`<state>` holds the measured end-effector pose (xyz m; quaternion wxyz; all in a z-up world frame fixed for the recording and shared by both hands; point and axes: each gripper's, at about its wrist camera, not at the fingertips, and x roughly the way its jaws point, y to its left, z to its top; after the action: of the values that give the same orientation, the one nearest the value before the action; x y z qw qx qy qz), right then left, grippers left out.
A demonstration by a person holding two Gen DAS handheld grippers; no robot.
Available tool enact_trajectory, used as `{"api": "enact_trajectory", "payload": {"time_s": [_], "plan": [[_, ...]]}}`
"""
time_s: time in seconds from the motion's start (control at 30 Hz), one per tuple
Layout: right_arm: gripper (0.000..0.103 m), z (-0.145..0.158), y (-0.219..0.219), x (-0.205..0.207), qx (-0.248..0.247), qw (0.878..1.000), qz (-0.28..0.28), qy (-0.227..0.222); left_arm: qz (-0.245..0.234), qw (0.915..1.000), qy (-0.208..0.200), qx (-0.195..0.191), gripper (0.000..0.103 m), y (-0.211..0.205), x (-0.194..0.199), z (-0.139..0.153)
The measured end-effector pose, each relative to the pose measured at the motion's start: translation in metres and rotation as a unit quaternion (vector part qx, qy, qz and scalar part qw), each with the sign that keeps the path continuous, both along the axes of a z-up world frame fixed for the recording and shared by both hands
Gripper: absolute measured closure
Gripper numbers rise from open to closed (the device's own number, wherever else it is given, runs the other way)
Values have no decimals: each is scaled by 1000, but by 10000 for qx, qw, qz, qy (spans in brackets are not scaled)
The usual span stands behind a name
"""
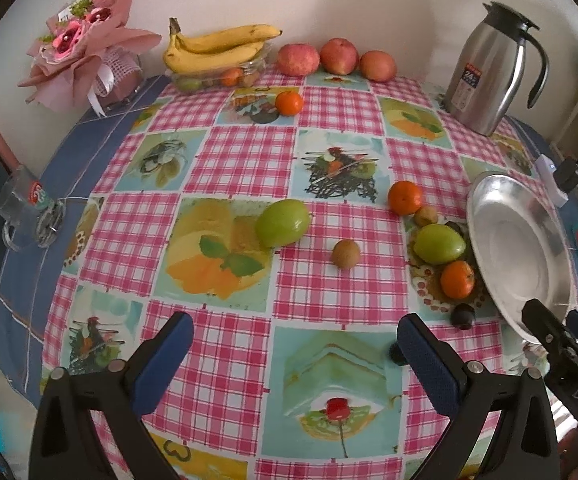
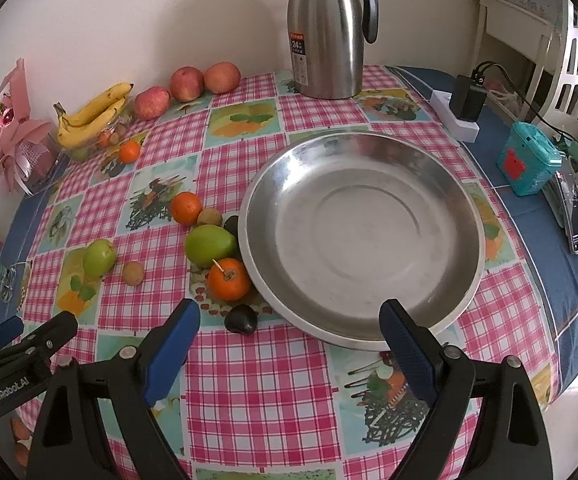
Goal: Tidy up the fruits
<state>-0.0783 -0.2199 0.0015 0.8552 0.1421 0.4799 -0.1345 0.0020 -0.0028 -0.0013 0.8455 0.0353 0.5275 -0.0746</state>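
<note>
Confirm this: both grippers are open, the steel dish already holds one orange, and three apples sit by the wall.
Wrong on the dish: the steel dish holds nothing, as the right wrist view shows. The left gripper and right gripper are open, and three apples sit by the wall.

Checked tablecloth [image 2: 257,380] over table, bearing steel pan [image 2: 363,236], kettle [image 2: 325,28], scattered oranges [image 2: 229,279], green fruits [image 2: 209,244], apples [image 2: 187,83], bananas [image 2: 93,114]

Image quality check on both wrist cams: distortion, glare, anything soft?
Left wrist: strong fisheye bowing of the tablecloth, dark vignette corners, left edge smeared, steel plate catches mild glare. Right wrist: same barrel bend, centre sharp, soft sheen across the steel plate, thermos throws a faint wall shadow; the light looks diffuse.
</note>
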Motion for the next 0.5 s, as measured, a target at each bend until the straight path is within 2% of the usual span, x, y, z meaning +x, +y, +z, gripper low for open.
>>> {"api": "enact_trajectory", "payload": {"time_s": [0.13, 0.23, 0.37, 0.5], "plan": [[11, 2, -2, -2, 18, 10000, -37, -83, -6, 9996, -237, -161, 0, -1, -1, 10], [11, 3, -4, -4, 46, 9999, -76, -110, 73, 9982, -400, -435, 0, 0, 3, 18], [11, 3, -7, -3, 199, 9995, -212, -150, 196, 9963, -466, -694, 0, -2, 14, 23], [12, -3, -5, 3, 366, 9991, -235, -23, 388, 9956, -299, -804, 0, -1, 24, 20]]}}
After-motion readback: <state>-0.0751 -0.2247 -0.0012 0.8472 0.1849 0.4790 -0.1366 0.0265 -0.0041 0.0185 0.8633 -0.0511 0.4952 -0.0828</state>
